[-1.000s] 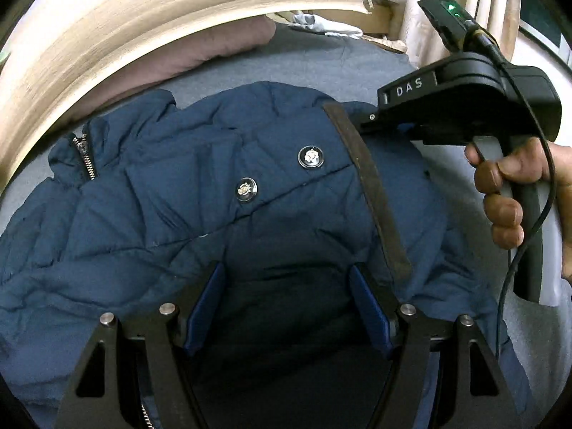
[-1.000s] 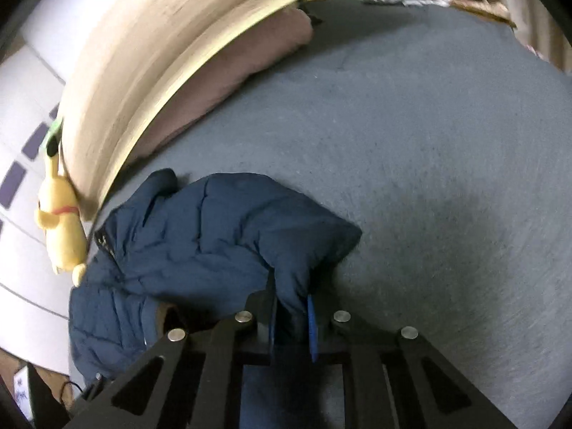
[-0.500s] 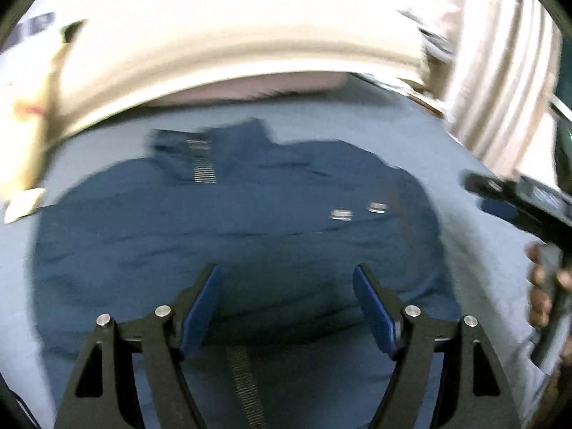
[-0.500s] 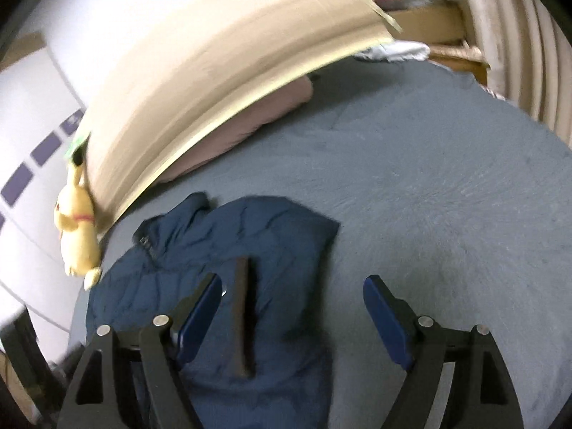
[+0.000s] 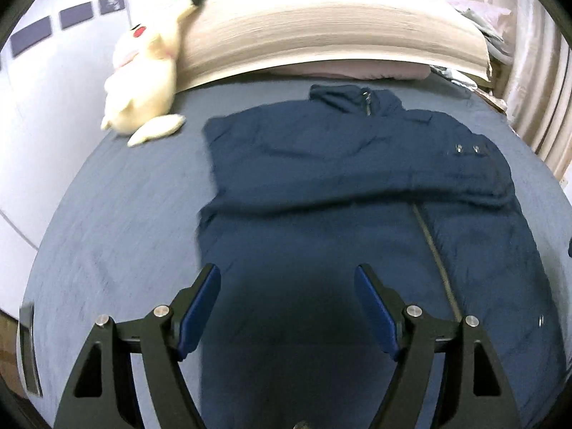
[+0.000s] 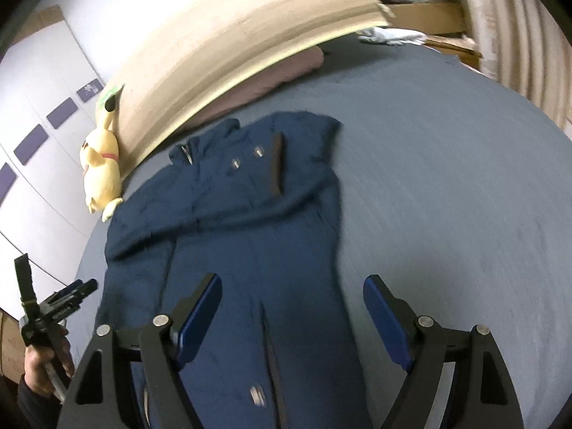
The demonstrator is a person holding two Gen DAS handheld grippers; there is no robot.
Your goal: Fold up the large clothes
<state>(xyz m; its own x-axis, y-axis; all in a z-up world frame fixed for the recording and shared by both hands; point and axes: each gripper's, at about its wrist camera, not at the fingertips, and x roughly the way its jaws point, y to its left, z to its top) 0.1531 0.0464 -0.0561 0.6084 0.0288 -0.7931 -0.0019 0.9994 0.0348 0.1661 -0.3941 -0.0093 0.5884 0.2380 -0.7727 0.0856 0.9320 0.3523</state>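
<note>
Since a second ago the right gripper (image 6: 291, 307) has let go of the navy jacket (image 5: 357, 186) sleeve it was pinching, and both grippers have pulled back and up, so the whole garment is now showing. Right gripper is hanging released above the jacket's lower half, blue pads spread wide, nothing between them. Left gripper (image 5: 286, 300) is likewise hanging released, jaws wide apart over the hem end. Jacket is lying flat on the grey bed (image 5: 118, 214), collar and zipper toward the wooden headboard (image 5: 321, 46), one sleeve lying folded across the chest, two snaps and a brown trim strip showing on it. Yellow plush toy (image 5: 143, 82) is leaning against the headboard's left end, near the jacket's shoulder but apart from it. A pink pillow (image 6: 264, 82) is resting along the headboard base. Both views are slightly motion-blurred.
</note>
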